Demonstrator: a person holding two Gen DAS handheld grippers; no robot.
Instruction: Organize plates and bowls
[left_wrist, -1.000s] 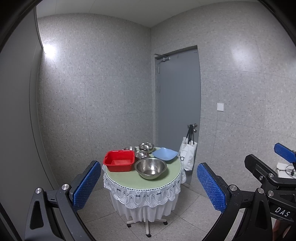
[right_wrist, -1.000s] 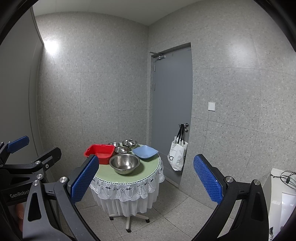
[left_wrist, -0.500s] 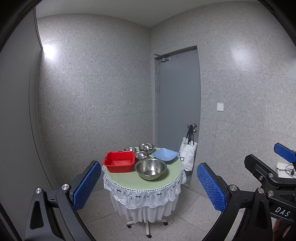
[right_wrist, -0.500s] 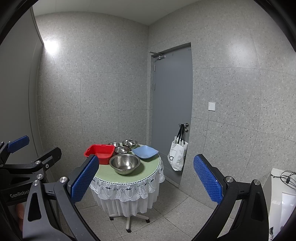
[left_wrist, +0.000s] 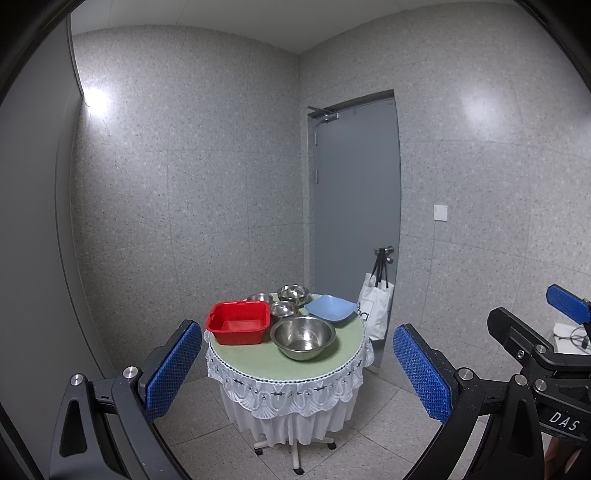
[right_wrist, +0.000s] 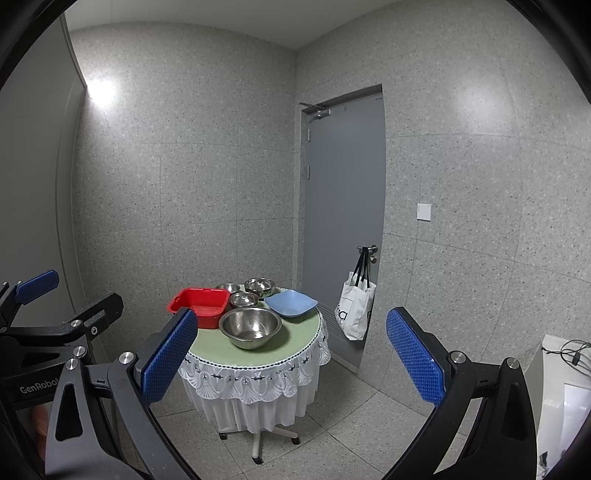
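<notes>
A small round table (left_wrist: 255, 360) (right_wrist: 295, 341) with a green top and white lace skirt stands ahead. On it sit a red plastic tub (left_wrist: 238, 322) (right_wrist: 199, 304), a large steel bowl (left_wrist: 303, 338) (right_wrist: 250, 328), three small steel bowls (left_wrist: 283, 308) (right_wrist: 243, 299) behind it, and a square blue plate (left_wrist: 330, 308) (right_wrist: 291, 302). My left gripper (left_wrist: 297, 373) and my right gripper (right_wrist: 291, 360) are both open and empty, well short of the table. The right gripper's body (left_wrist: 546, 354) shows in the left wrist view, and the left gripper's body (right_wrist: 48, 332) in the right wrist view.
A grey door (left_wrist: 356, 206) (right_wrist: 343, 206) is behind the table, with a white tote bag (left_wrist: 375, 310) (right_wrist: 354, 314) hanging from its handle. Speckled grey walls meet in the corner. A white box with cables (right_wrist: 565, 387) stands at the right. The floor is tiled.
</notes>
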